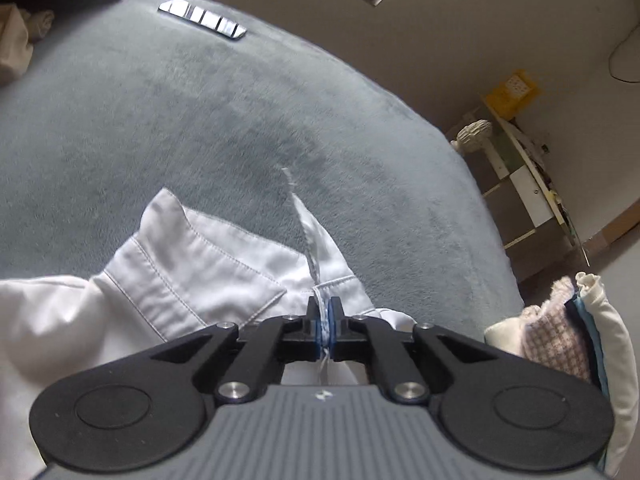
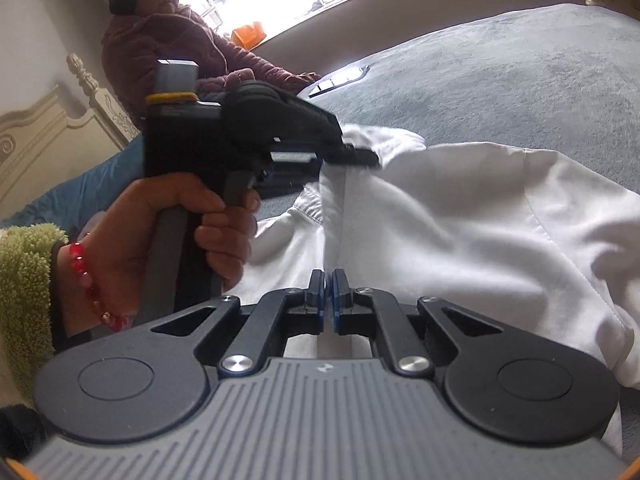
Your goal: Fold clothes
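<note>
A white garment with a stitched collar lies crumpled on the grey bed cover. My left gripper is shut on a thin seamed edge of it, and a strip of that edge stands up past the fingertips. In the right wrist view the white garment spreads to the right. My right gripper is shut on a raised fold of it. The left gripper shows there too, with its tips on the cloth. A hand with a red bead bracelet and a green fleece sleeve holds it.
A shiny flat device lies far back on the cover. A stack of folded clothes sits at the bed's right edge, with a shelf unit beyond. A person in a dark red jacket sits near the headboard.
</note>
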The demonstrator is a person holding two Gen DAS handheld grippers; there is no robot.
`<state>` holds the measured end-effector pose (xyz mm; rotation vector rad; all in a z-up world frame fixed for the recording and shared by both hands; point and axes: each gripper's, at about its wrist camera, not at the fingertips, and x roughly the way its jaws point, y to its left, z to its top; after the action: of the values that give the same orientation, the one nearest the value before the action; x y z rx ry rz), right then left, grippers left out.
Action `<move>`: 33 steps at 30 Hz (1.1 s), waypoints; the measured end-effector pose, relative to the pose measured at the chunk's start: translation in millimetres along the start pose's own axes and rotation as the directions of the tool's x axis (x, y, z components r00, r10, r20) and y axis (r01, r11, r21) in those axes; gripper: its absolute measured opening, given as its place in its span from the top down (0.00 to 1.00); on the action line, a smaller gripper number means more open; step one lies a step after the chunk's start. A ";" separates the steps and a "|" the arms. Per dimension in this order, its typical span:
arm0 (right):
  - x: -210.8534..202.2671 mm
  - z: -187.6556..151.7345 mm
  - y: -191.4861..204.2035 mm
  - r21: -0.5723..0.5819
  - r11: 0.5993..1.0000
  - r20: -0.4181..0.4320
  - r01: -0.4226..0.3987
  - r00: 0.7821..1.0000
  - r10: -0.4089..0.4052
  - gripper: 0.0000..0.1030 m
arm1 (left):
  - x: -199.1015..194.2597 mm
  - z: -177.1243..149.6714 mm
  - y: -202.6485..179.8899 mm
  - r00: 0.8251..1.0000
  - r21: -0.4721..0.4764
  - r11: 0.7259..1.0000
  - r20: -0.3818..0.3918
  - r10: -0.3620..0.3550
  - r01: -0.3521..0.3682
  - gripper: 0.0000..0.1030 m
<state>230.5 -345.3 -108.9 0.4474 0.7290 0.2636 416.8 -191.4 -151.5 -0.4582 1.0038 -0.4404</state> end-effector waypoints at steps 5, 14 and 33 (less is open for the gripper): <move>25.1 -4.5 3.9 -0.027 1.000 -0.087 0.016 0.996 -0.018 0.98 | 15.1 -9.5 29.9 0.997 -0.086 0.994 -0.021 0.071 -0.072 0.96; 51.1 -11.9 4.4 -0.004 1.000 -0.190 0.018 0.982 -0.018 0.98 | 15.1 -19.7 47.9 0.997 -0.165 0.984 0.000 0.074 -0.073 0.89; -55.6 -15.4 -0.5 0.208 0.974 -0.103 -0.091 0.988 0.115 0.80 | -168.6 -6.6 101.6 0.997 -0.238 0.970 0.080 -0.020 0.039 0.48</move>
<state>179.9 -362.4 -87.0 0.6697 0.8507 0.3159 346.5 -16.7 -93.7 -0.7030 0.9808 -0.3267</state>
